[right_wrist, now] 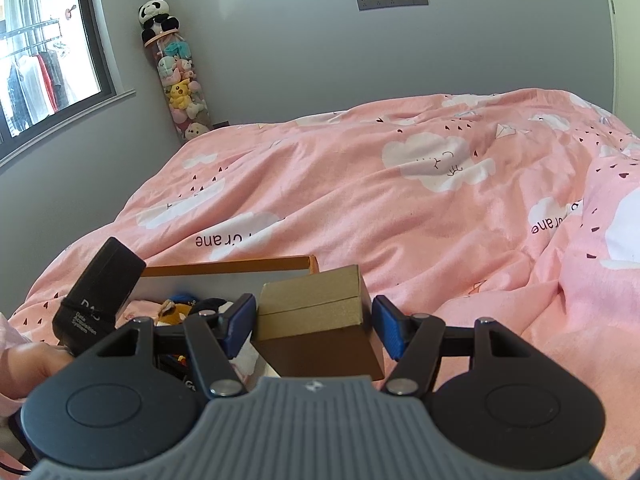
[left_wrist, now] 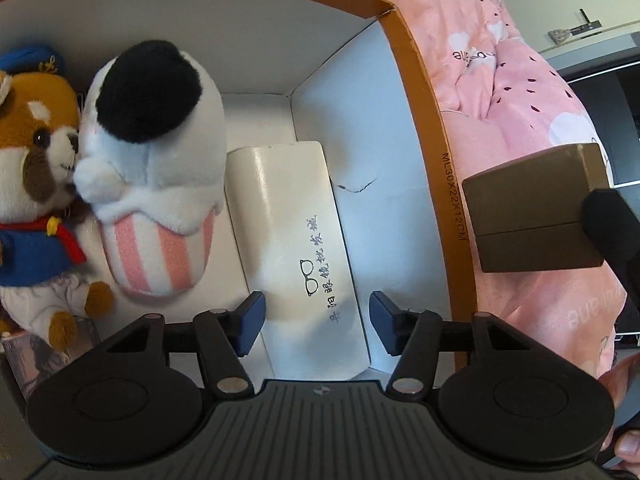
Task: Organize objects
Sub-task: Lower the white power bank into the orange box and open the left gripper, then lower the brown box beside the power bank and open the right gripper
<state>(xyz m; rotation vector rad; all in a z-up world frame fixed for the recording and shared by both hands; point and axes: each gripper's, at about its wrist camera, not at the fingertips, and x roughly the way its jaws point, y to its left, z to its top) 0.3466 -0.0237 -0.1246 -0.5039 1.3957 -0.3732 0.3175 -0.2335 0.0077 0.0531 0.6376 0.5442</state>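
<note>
An orange-rimmed box [left_wrist: 416, 92] with a white inside sits on a bed under a pink quilt [right_wrist: 400, 184] printed with clouds. In the left wrist view, the left gripper [left_wrist: 316, 322] points down into the box, its blue pads [left_wrist: 252, 320] apart on either side of a white glasses case [left_wrist: 288, 240] — the pads do not touch it, and the jaws stand open. The case lies on the box floor near the box's right wall, its printed lettering facing up. Just beside it lies a cupcake plush [left_wrist: 156, 160] with a black top and pink-striped base, pressed against a red panda plush [left_wrist: 36, 184] in a blue cap and sailor top, toward the box's left side.

Outside the box's right edge, the right gripper [right_wrist: 314, 326] holds a brown box [right_wrist: 316, 320] — gold lid, darker base — above the quilt. The left pad [right_wrist: 240, 324] lies against the box's side; the right pad sits just at its far edge, and whether it presses there cannot be told for sure. The brown box is tilted, its lid toward the wall.

In the room's far corner by the window [right_wrist: 48, 52] stands a clear tube of plush toys [right_wrist: 182, 88] with a panda [right_wrist: 156, 16] on top. A socket strip [right_wrist: 392, 0] is set in the grey wall.
</note>
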